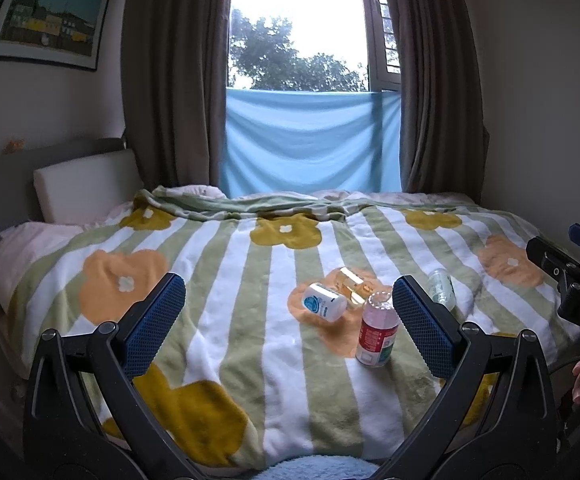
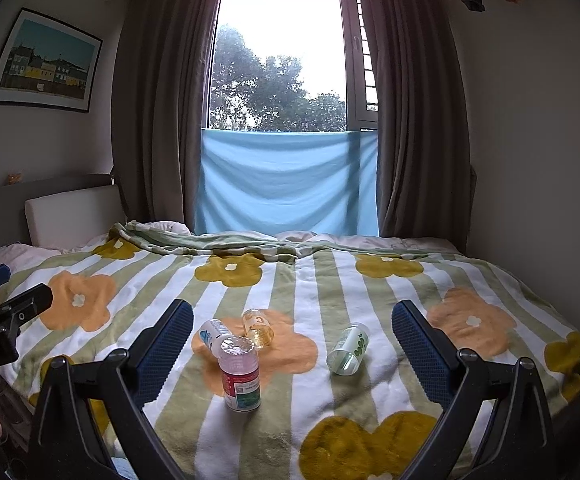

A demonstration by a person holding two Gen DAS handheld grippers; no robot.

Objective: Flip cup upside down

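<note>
both grippers, left gripper (image 1: pixel 288 312) and right gripper (image 2: pixel 292 338), jaws wide open, empty. cup (image 2: pixel 239 374) upright on bed blanket (image 2: pixel 370 380), 11 o'clock of right jaws. risk: soft bedding tips it, knocks neighbouring bottles (image 2: pixel 258 327).

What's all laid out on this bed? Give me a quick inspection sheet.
Surface: floral striped blanket on a bed.
Job's things: red-labelled cup standing; blue-labelled cup, amber cup and green-labelled cup on their sides.
Clutter: nothing seen.
Grippers: left hand-held gripper and right hand-held gripper open, holding nothing.
Cables: dark cable near the right edge.
Surroundings: window, curtains, framed picture.
</note>
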